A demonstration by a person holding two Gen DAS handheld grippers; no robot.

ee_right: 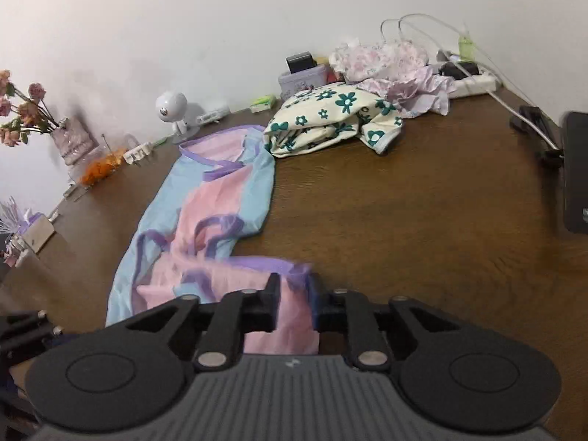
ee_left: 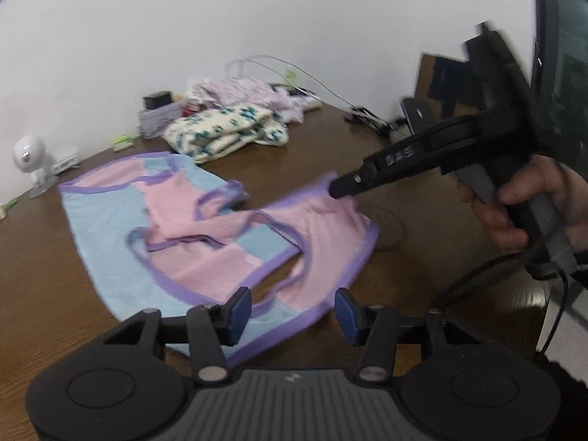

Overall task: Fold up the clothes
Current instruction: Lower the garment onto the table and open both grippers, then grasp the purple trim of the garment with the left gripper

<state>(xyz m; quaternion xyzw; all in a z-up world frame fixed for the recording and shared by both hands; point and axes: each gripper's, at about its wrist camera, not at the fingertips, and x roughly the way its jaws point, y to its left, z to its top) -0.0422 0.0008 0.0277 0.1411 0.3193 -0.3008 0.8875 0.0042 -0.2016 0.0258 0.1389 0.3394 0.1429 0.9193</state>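
Two grippers work over a brown wooden table [ee_left: 422, 169] where a pink, blue and purple garment [ee_left: 205, 235] lies crumpled and partly spread. At the far left of the left wrist view a small white round camera [ee_left: 27, 154] stands near the wall. The garment spreads from there toward the middle, its blue panel flat on the wood and its purple-edged straps looped on top. Behind it sits a folded cream cloth with green flowers [ee_left: 228, 132], and behind that a heap of pale lilac fabric [ee_left: 253, 92]. The left gripper [ee_left: 294, 310] hangs over the near hem with its blue pads apart and nothing pressed between them. Further right, the right gripper [ee_left: 336, 185] is at the garment's raised pink corner, a hand [ee_left: 533, 198] wrapped round its grip. In the right wrist view, a vase of pink flowers [ee_right: 73, 136] stands at the left, and pink cloth fills the gap between the right gripper's fingers [ee_right: 273, 294], which are clamped on the garment's purple-trimmed edge.
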